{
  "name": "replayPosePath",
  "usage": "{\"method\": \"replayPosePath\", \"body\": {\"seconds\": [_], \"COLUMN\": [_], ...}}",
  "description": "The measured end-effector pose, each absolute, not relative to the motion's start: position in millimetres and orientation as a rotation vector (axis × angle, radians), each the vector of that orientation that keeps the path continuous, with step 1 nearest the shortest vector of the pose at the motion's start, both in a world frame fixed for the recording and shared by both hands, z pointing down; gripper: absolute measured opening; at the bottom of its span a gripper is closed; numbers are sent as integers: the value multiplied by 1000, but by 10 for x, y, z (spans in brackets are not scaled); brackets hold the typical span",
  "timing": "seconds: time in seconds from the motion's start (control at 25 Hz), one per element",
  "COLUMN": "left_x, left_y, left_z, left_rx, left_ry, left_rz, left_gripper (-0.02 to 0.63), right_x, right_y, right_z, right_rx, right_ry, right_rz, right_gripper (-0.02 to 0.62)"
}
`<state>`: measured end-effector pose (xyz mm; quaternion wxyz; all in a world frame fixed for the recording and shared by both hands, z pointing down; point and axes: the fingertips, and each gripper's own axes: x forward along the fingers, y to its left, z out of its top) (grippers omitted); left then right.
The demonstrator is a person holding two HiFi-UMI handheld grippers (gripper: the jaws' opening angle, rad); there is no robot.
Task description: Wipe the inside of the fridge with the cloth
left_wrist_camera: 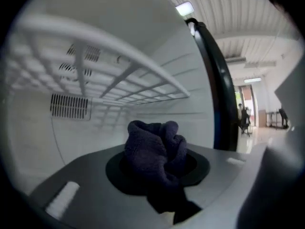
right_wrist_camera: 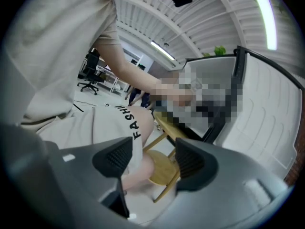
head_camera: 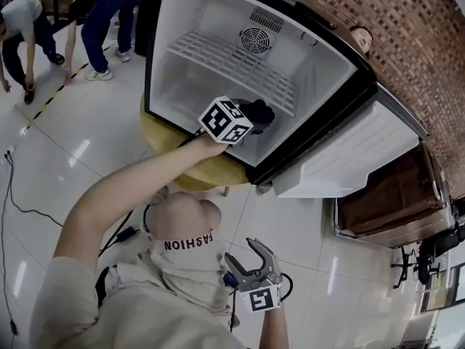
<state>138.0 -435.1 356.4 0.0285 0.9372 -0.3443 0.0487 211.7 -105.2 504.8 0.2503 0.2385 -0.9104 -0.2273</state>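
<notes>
The small white fridge (head_camera: 182, 17) stands open on a round yellow table (head_camera: 207, 171). My left gripper (head_camera: 254, 116) reaches into its lower compartment, below the wire shelf (head_camera: 232, 62), and is shut on a bunched dark cloth (head_camera: 260, 113). In the left gripper view the cloth (left_wrist_camera: 153, 147) fills the gap between the jaws of the left gripper (left_wrist_camera: 159, 168), with the wire shelf (left_wrist_camera: 119, 49) overhead and a vent grille (left_wrist_camera: 70, 106) on the back wall. My right gripper (head_camera: 251, 266) hangs low beside the person's knee, away from the fridge. The right gripper (right_wrist_camera: 152, 159) is open and holds nothing.
The fridge door (head_camera: 356, 155) is swung open to the right. A wooden cabinet (head_camera: 392, 195) and a brick wall (head_camera: 414, 42) lie further right. Two people (head_camera: 22, 27) bend over at the far left. A cable (head_camera: 22, 202) trails on the tiled floor. A wooden stool (right_wrist_camera: 162, 168) stands below.
</notes>
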Motion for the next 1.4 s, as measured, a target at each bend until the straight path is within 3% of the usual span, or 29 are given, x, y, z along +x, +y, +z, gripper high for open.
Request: {"method": "replayPosePath", "body": {"seconds": [0.16,0.36,0.84,1.04,1.4], "left_x": [1379,1446,1611,1578,1318], "left_y": [-4839,-5122,-4555,-3733,-4897], "left_z": [3532,3213,3193,3190,3570], "left_rx": [2764,2746,2855,2828,2663], "left_ry": [-1057,-1013,-692,-233,-899], "left_rz": [-187,-386,-408,-456,-223], "left_gripper": [128,128,120,123,127], "right_x": [2102,2147,2143,2090,2071], "right_y": [-1056,-1131,-1193,-1182,-1129], "right_z": [5149,5225,5213,5228,5260], "right_rx": [642,627,652,659,644], "right_ry": [-2478,-2477,-2488,-2498,-2486], "right_rz": [-588,-583,-561,-541,-559], "right_gripper": [288,288,288,287,280]}}
